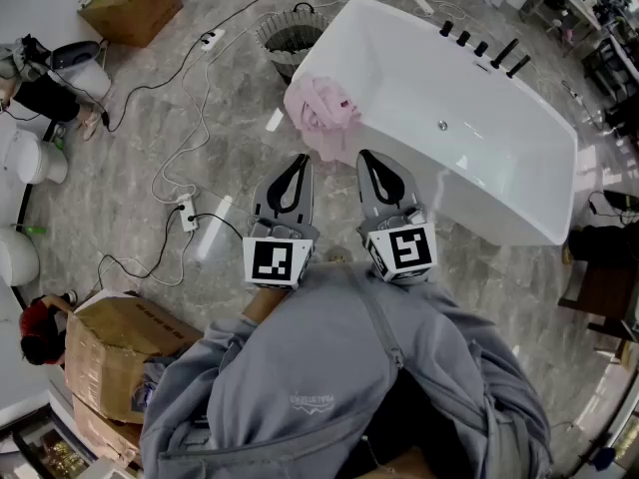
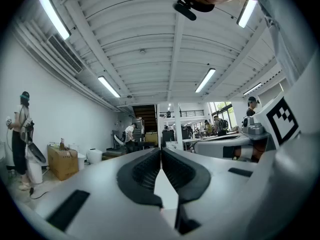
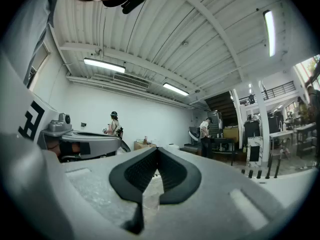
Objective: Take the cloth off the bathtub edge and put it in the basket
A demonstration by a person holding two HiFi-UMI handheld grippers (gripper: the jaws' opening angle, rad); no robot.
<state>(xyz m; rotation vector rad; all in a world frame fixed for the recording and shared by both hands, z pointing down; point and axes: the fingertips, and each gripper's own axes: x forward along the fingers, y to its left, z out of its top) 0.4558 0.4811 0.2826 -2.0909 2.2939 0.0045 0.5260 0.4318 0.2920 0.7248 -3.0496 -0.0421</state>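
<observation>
A pink cloth (image 1: 321, 114) hangs bunched over the near left rim of the white bathtub (image 1: 469, 118). A dark mesh basket (image 1: 291, 38) stands on the floor just past the tub's left end. My left gripper (image 1: 298, 163) and right gripper (image 1: 365, 158) are held side by side, level, short of the cloth and apart from it. Both are shut with nothing between the jaws. In the left gripper view the left gripper (image 2: 160, 151) has its black pads together; in the right gripper view the right gripper (image 3: 157, 151) looks the same. Neither gripper view shows the cloth.
White power strips (image 1: 187, 212) and cables trail over the grey marble floor at left. Cardboard boxes stand at top left (image 1: 133, 4) and bottom left (image 1: 115, 347). Black taps (image 1: 481, 48) line the tub's far rim. People stand far off across the hall.
</observation>
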